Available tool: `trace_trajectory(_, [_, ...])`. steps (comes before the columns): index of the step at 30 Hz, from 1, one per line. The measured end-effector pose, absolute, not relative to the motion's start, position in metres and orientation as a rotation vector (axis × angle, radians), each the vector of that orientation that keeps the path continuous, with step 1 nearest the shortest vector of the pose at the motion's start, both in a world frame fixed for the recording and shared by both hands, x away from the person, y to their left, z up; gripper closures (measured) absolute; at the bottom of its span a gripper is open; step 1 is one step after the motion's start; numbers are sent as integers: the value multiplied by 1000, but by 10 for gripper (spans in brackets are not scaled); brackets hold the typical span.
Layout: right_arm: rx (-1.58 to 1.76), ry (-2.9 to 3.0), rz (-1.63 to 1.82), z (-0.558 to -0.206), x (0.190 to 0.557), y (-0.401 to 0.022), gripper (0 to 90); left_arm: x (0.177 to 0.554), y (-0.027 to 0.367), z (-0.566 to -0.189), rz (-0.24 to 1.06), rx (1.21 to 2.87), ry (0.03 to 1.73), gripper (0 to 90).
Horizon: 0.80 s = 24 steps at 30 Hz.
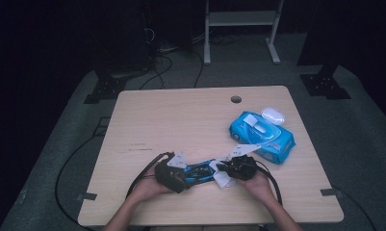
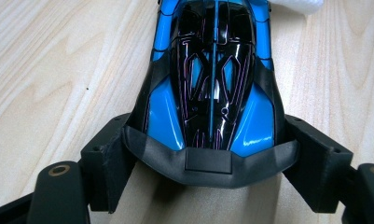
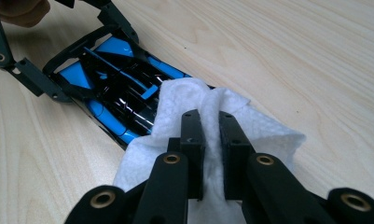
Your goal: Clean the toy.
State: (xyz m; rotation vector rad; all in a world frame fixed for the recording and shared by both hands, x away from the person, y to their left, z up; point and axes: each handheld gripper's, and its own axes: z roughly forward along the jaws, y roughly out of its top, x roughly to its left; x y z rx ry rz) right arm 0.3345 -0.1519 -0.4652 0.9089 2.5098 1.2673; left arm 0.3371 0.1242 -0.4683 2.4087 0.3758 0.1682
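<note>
We are clamping a glossy blue-and-black toy car [image 2: 212, 79] at its tail between our left gripper's [image 2: 208, 161] fingers, while our right gripper [image 3: 211, 140] is pinching a white wipe [image 3: 184, 112] narrowly, draping the car's nose.

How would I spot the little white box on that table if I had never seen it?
Start at the wooden table and go to its right side, where a blue pack of wipes lies. The small white case sits just behind that pack, toward the far edge. It is a glossy, rounded, plain white shell, unlike the crumpled white wipe down by the hands.
</note>
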Motion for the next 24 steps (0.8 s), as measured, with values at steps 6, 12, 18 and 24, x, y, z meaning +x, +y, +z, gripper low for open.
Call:
trace_trajectory(6, [836, 2511, 1299, -458, 342, -127, 818, 336, 120, -468, 182, 2409, 367, 240])
trace_trajectory(12, [896, 2496, 1204, -460, 353, -142, 821, 336, 119, -469, 186, 2410, 360, 240])
trace_trajectory(18, [808, 2563, 1268, -456, 360, -112, 824, 335, 115, -469, 196, 2408, 364, 240])
trace_trajectory(24, [838, 2601, 1250, -458, 369, -113, 823, 336, 117, -469, 191, 2413, 365, 240])
